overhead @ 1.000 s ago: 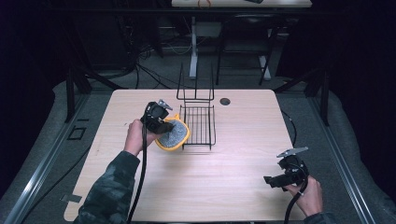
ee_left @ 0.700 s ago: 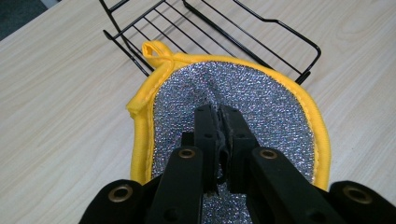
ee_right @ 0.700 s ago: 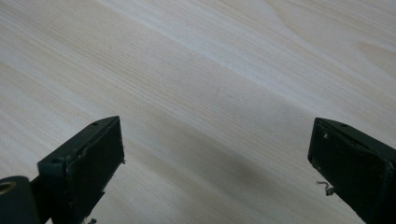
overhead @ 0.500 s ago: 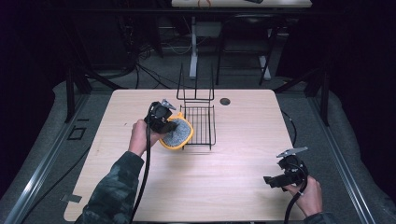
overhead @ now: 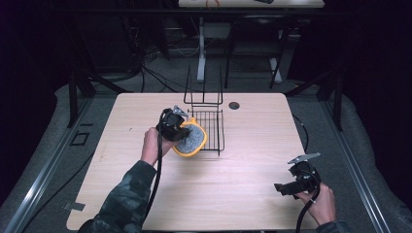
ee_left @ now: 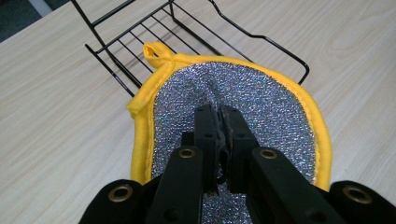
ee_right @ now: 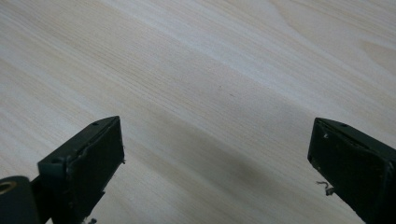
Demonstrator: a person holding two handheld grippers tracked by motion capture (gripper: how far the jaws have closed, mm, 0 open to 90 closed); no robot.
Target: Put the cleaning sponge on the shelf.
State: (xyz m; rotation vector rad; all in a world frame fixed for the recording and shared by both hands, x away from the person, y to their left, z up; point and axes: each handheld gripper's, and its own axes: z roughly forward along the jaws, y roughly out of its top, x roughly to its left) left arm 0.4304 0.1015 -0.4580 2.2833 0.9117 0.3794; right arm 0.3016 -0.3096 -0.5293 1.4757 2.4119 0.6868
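The left gripper [ee_left: 219,140] is clamped on a silver scrubbing pad [ee_left: 261,98] edged in yellow, the sparkly cloth pinched between the closed jaws. The pad [overhead: 190,139] is held at the near left corner of the black wire rack [overhead: 209,127], its rim touching the rack's edge and its yellow loop [ee_left: 156,51] turned toward the wires. Well away from the rack, at the near right of the wooden table [overhead: 243,194], the right gripper [overhead: 286,187] is held with jaws wide apart over bare wood

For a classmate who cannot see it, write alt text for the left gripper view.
The left gripper is shut on a silver, yellow-edged pot holder, its two black fingers pinching the sparkly fabric. Beyond it, a black wire rack sits on the pale wooden table.
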